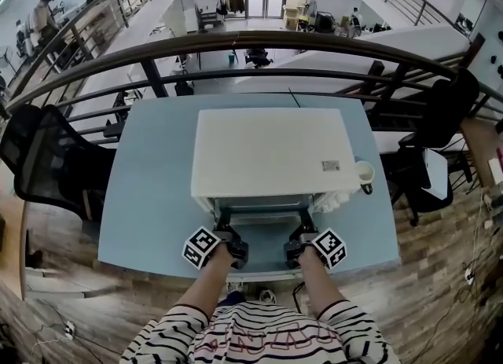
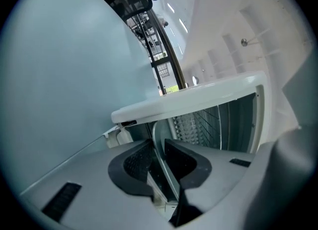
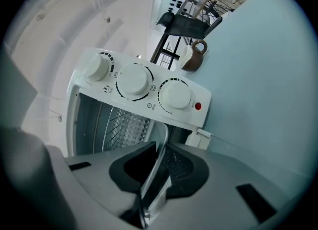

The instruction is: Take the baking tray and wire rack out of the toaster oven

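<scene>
Tabletop [image 1: 149,197], pale blue, fills the middle of the head view. At its centre stands the white toaster oven [image 1: 271,150], its open mouth facing six o'clock toward the person's striped sleeves [image 1: 189,319]. The baking tray [image 1: 263,217] juts out of that mouth, its front edge toward six o'clock. The wire rack [image 3: 107,122] lies inside the cavity, its thin bars showing behind the tray in both gripper views.

The left gripper [image 2: 159,147] sits at seven o'clock of the oven, its jaws closed onto the tray's thin metal rim near the left corner. The right gripper [image 3: 160,149] sits at five o'clock and is clamped on the same rim near the right corner, pads pressing the sheet metal.

A mug [image 1: 364,172] stands on the table at three o'clock, just beside the oven. Three white knobs [image 3: 133,80] line the oven's control panel.
</scene>
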The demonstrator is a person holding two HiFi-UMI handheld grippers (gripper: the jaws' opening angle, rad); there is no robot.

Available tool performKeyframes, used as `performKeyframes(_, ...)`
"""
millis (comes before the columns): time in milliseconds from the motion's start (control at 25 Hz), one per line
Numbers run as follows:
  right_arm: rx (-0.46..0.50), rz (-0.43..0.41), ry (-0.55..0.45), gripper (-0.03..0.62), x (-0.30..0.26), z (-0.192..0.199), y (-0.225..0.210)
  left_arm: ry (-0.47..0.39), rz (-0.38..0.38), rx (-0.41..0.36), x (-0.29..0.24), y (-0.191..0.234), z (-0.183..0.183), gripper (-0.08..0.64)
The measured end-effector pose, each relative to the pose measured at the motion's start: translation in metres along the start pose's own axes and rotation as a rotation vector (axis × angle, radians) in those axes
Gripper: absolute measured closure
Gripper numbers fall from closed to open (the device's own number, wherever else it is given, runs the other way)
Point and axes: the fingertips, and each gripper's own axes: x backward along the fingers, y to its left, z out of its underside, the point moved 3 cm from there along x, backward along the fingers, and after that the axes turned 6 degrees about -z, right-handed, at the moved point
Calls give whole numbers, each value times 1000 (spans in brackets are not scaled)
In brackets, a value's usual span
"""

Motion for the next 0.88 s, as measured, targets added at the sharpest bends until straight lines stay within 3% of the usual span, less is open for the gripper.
performKeyframes(880, -56, -73, 118, 535, 110, 17, -2, -82, 52, 126, 111, 27, 51, 480)
